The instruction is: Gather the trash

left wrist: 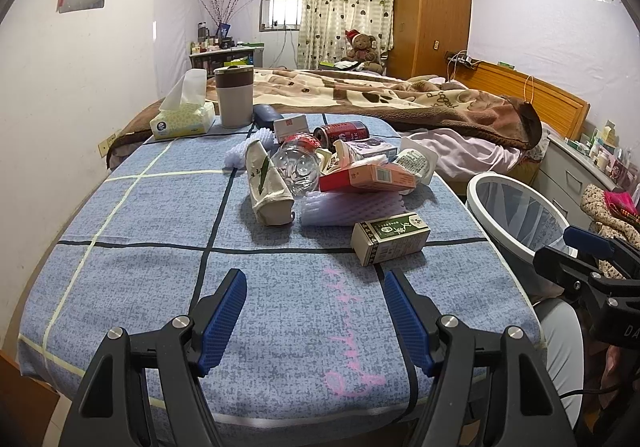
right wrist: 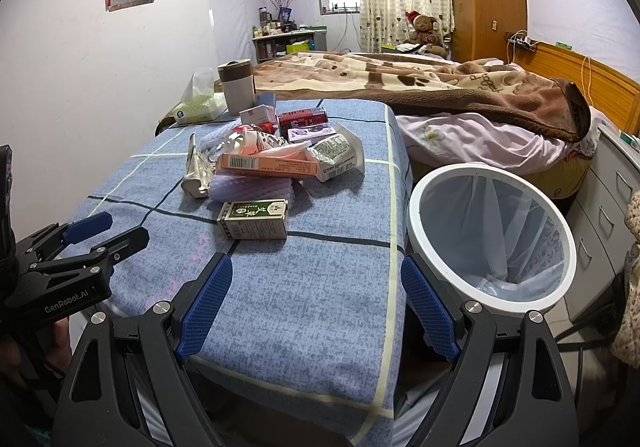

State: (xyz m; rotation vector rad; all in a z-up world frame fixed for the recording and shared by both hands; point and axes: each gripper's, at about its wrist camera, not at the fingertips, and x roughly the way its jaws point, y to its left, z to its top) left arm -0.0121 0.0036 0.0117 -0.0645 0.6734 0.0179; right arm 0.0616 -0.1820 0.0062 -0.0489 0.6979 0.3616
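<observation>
Right wrist view: one white-rimmed bin (right wrist: 492,231) stands just beside the table's right edge, lined with a clear bag, nothing visible inside. One trash pile (right wrist: 276,163) sits mid-table on the blue checked cloth (right wrist: 304,303), with one green box (right wrist: 256,219) at its near side, one red can (left wrist: 346,132), one clear bottle (left wrist: 296,167). Toward the far left corner stand one tissue box (left wrist: 182,119) and one cup (left wrist: 235,95). The cloth's near edge lies bare. The left gripper (left wrist: 316,317) and right gripper (right wrist: 316,307) both hang spread wide, holding nothing.
</observation>
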